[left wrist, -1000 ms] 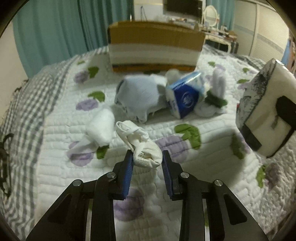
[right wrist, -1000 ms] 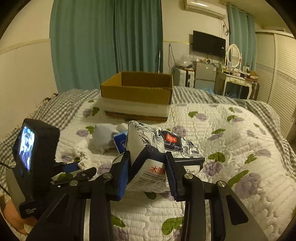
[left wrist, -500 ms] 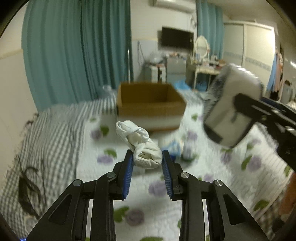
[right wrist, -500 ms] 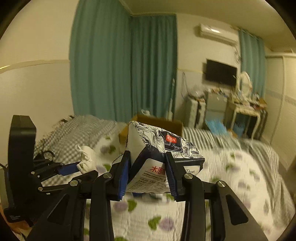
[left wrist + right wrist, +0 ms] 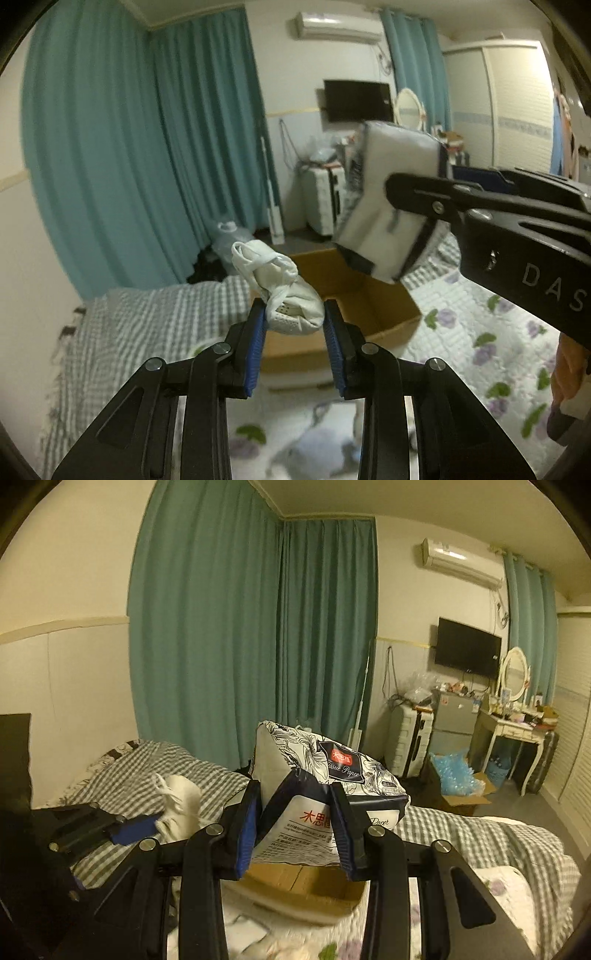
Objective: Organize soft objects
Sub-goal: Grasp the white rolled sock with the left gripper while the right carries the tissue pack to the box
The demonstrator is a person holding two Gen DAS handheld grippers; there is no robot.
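Observation:
My left gripper [image 5: 293, 317] is shut on a white rolled sock [image 5: 284, 291] and holds it in the air in front of the open cardboard box [image 5: 373, 295]. My right gripper [image 5: 295, 808] is shut on a black-and-white tissue paper pack [image 5: 325, 775] and holds it above the box [image 5: 306, 886]. In the left wrist view the pack [image 5: 391, 206] hangs over the box's right side. In the right wrist view the sock [image 5: 181, 805] shows to the left, in the left gripper.
The box sits on a bed with a flowered quilt [image 5: 491, 350] and a grey checked cover [image 5: 155, 317]. Other soft things lie blurred on the quilt [image 5: 314, 450] below. Teal curtains [image 5: 258, 627], a suitcase and a dressing table [image 5: 513, 731] stand behind.
Both grippers have risen and moved toward the box with their loads. The views now tilt up toward the room, and the pack is over the box.

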